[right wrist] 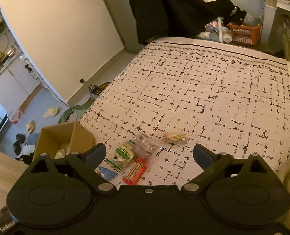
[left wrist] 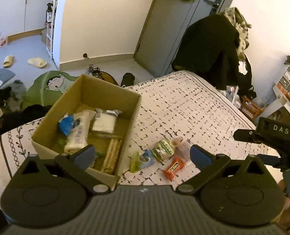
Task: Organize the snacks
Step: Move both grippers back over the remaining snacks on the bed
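An open cardboard box [left wrist: 133, 105] stands on the patterned bed cover and holds several snack packs, among them a blue pack [left wrist: 66, 125] and a white pack [left wrist: 103, 123]. Loose snacks lie right of it: a red bar [left wrist: 173, 169], a green pack [left wrist: 163, 148], a blue-green pack [left wrist: 142, 160] and a clear pack [left wrist: 182, 146]. My left gripper [left wrist: 143, 154] is open and empty above the box edge and these snacks. My right gripper [right wrist: 149, 154] is open and empty over the same pile: red bar [right wrist: 136, 171], green pack [right wrist: 125, 152], clear pack [right wrist: 145, 144]. A small wrapped sweet [right wrist: 175, 137] lies further off. The box [right wrist: 80, 137] is at its left.
The bed cover [right wrist: 213, 90] stretches far ahead. Dark clothes [left wrist: 209, 45] hang on a chair beyond the bed's end. An orange basket [right wrist: 244, 32] and a shelf stand at the far right. Slippers [left wrist: 37, 61] and clothes lie on the floor left of the bed.
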Demonstrator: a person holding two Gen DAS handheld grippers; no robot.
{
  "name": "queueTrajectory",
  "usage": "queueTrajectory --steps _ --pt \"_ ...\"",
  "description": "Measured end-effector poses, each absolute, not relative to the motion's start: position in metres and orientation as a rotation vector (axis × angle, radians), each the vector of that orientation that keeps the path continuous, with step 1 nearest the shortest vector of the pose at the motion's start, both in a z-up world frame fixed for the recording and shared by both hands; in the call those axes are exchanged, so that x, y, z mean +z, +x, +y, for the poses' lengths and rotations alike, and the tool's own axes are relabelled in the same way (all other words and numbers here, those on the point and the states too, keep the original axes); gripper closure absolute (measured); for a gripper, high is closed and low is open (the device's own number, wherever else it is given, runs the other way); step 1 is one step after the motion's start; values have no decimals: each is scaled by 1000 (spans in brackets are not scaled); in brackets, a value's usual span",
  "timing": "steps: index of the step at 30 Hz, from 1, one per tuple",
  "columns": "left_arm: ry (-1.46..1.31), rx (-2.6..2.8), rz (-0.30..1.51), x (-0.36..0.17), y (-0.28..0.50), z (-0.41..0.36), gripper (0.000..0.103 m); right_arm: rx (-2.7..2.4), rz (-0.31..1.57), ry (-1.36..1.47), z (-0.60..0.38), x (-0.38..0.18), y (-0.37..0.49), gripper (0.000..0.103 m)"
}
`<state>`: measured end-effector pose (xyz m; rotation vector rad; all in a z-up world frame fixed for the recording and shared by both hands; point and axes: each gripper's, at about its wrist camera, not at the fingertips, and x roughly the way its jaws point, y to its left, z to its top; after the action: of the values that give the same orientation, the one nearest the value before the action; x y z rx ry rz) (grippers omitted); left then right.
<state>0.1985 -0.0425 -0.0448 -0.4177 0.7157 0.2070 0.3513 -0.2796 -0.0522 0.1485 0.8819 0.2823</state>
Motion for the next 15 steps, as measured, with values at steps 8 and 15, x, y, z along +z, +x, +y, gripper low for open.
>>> queueTrajectory --steps 8,15 --pt "-421 162 703 -58 212 -64 5 272 902 185 -307 -70 365 10" --pt "-420 108 739 -82 230 -87 20 262 914 161 -324 -92 378 21"
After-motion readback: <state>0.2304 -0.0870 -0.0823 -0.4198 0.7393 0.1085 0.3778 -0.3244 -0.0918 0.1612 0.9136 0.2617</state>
